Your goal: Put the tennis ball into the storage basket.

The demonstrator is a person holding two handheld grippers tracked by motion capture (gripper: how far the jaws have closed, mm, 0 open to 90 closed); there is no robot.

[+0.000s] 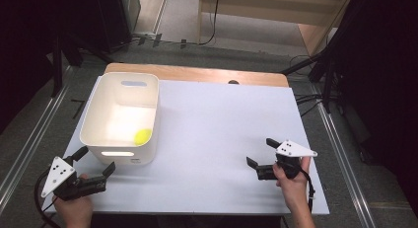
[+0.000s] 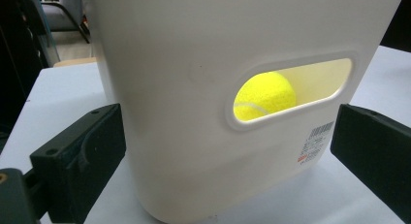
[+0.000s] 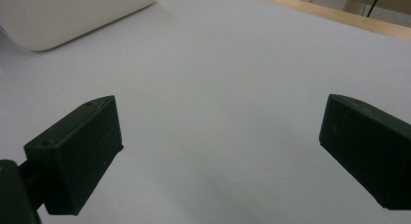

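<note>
**Yellow ball inside white bin, both grippers open and holding nothing**

The yellow tennis ball (image 1: 143,135) lies on the bottom of the white plastic bin (image 1: 93,112), near the front-right corner of it in the high view. In the left gripper view the ball (image 2: 264,96) is seen through the oval handle slot (image 2: 291,90) in the near wall of the bin (image 2: 184,88); a barcode sticker (image 2: 317,141) sits low on this wall, to the right under the slot.

The bin stands upright on the left part of the white table top (image 1: 222,134), w/ a second handle slot (image 1: 134,83) in its far wall. Behind the white top a strip of wooden board (image 1: 197,72) shows along the far edge.

The left gripper (image 1: 95,160) is just in front of the bin's near wall, approx. at the near left corner of the table, held by the left hand (image 1: 74,208). Its jaws stand wide open, one at each side of the bin's near wall in its own view, not touching it as far as I can tell.

The right gripper (image 1: 260,152) is well apart from the bin, at the right side of the table near the front edge, held by the right hand (image 1: 292,181). Its jaws are wide open too, w/ bare table top (image 3: 218,88) between them; a corner of the bin (image 3: 63,15) shows at the upper left of the right gripper view.
</note>
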